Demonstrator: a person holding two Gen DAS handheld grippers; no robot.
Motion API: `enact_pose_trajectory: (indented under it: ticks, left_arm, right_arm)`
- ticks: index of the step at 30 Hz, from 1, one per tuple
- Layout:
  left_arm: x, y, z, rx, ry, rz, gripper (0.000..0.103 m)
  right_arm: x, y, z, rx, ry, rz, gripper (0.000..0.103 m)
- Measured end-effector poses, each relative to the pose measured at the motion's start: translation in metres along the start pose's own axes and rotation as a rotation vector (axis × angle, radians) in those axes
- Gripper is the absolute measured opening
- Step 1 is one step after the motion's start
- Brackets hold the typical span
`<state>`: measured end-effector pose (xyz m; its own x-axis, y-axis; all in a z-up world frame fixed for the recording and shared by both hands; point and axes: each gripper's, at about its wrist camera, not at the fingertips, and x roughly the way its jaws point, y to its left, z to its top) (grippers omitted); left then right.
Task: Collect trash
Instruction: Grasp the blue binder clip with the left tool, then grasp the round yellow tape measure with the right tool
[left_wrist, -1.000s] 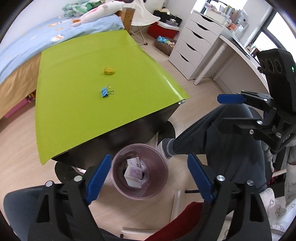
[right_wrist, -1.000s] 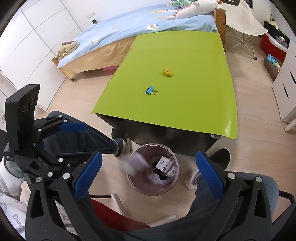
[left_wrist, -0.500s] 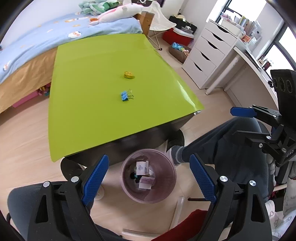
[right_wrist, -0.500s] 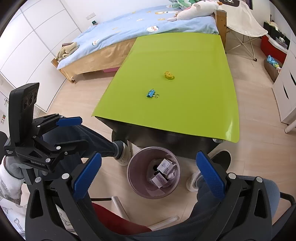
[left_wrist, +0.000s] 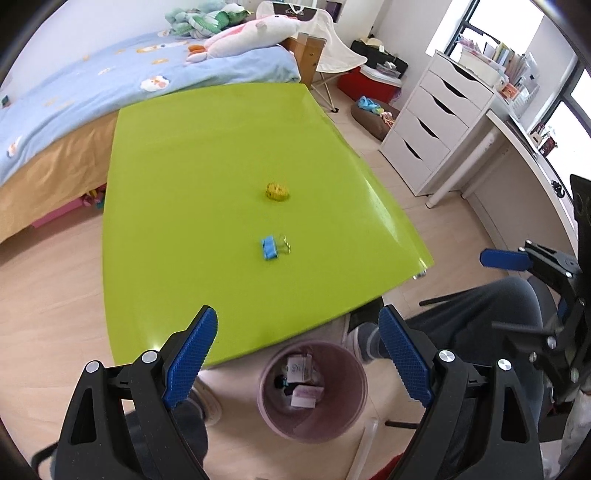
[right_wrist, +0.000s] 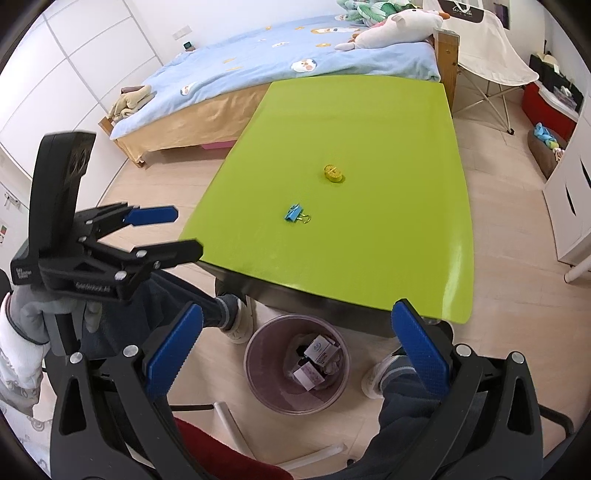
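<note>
Left tool (left_wrist: 297, 332) and right tool (right_wrist: 295, 328) both spread apart, empty, above pink trash bin (right_wrist: 258, 384) holding cartons, blue binder clip (left_wrist: 269, 248) on green counter (left_wrist: 184, 221)

Table (left_wrist: 192, 192): lime green top, black edge. Binder clip (left_wrist: 269, 248) at frame centre: blue. Crumpled piece (left_wrist: 277, 191) above it: yellow. Bin (right_wrist: 258, 376) at lower centre: translucent pink. Gripper fingers (left_wrist: 190, 354): black with blue textured pads. Bed cover (right_wrist: 280, 55) at upper frame: light blue, cartoon-patterned.

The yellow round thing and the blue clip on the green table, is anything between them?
Nothing: between the small yellow rolled tape and the blue binder clip there is only bare lime-green tabletop. Both wrist views show it.
</note>
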<state>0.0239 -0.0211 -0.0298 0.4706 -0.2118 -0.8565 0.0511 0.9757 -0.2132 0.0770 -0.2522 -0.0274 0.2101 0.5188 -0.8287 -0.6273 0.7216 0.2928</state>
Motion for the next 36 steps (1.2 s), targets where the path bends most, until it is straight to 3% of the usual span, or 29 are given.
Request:
enact_pose_trajectory:
  ticks: [18, 27, 30, 31, 36]
  left_arm:
    - [0.102, 0.014, 0.056, -0.006, 0.168, 0.117, 0.085]
    - [0.128, 0.014, 0.057, -0.009, 0.187, 0.152, 0.04]
    - [0.127, 0.017, 0.057, -0.002, 0.177, 0.138, 0.021]
    - [0.126, 0.019, 0.057, -0.001, 0.177, 0.138, 0.01]
    - [0.12, 0.025, 0.056, 0.004, 0.163, 0.138, 0.005]
  right_arm:
    - [0.024, -0.022, 0.008, 0.037, 0.044, 0.002, 0.1]
    - [0.031, -0.029, 0.008, 0.051, 0.062, 0.015, 0.1]
    - [0.034, -0.031, 0.009, 0.053, 0.066, 0.018, 0.1]
    - [0.035, -0.031, 0.009, 0.053, 0.066, 0.018, 0.1]
    - [0.039, -0.03, 0.016, 0.046, 0.067, 0.019, 0.1]
